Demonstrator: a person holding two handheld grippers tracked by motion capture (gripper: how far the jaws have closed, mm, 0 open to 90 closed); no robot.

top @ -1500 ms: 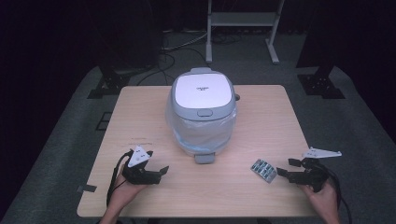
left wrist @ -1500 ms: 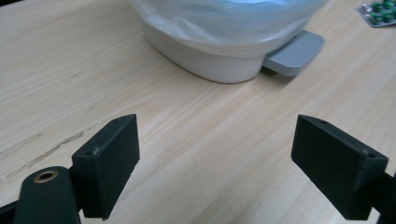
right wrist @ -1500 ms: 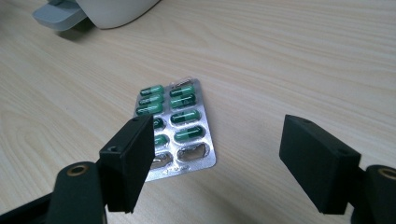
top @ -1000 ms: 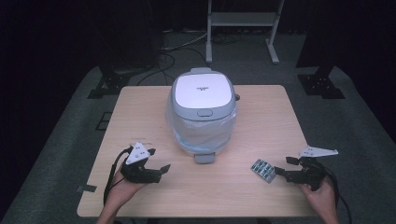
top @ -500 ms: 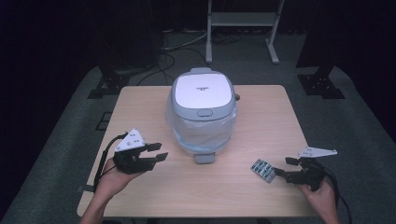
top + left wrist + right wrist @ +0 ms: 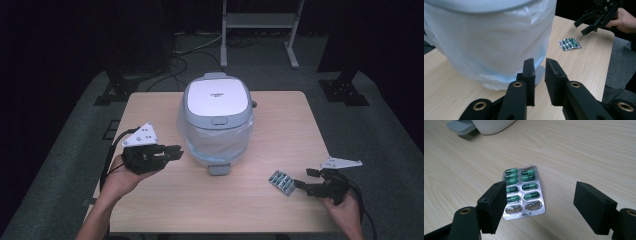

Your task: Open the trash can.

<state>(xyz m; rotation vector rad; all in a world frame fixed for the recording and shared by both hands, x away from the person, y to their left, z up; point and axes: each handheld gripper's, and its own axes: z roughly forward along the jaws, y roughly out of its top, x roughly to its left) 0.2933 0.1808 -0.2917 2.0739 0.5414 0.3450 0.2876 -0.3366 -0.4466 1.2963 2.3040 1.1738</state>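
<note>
A white and grey rice cooker (image 6: 216, 117), its body wrapped in clear plastic film, stands with its lid down at the middle of the table. My left gripper (image 6: 173, 150) hovers at its left, pointing at its lower side (image 6: 491, 37). Its jaws (image 6: 539, 65) are a narrow gap apart with nothing between them. A blister pack of green capsules (image 6: 281, 181) lies flat at the front right. My right gripper (image 6: 301, 178) is wide open just right of it, low over the table. In the right gripper view the pack (image 6: 524, 191) lies between the jaws, nearer the left one.
The wooden table (image 6: 280, 125) has bare wood around the cooker. A grey tab (image 6: 218, 169) sticks out at the cooker's front base. In the left gripper view, the blister pack (image 6: 569, 44) and the right gripper (image 6: 579, 28) lie beyond the cooker. A metal stand (image 6: 260, 22) is on the floor behind.
My left gripper has risen from the front left of the table and moved forward toward the cooker's side. The right gripper has edged slightly closer to the blister pack.
</note>
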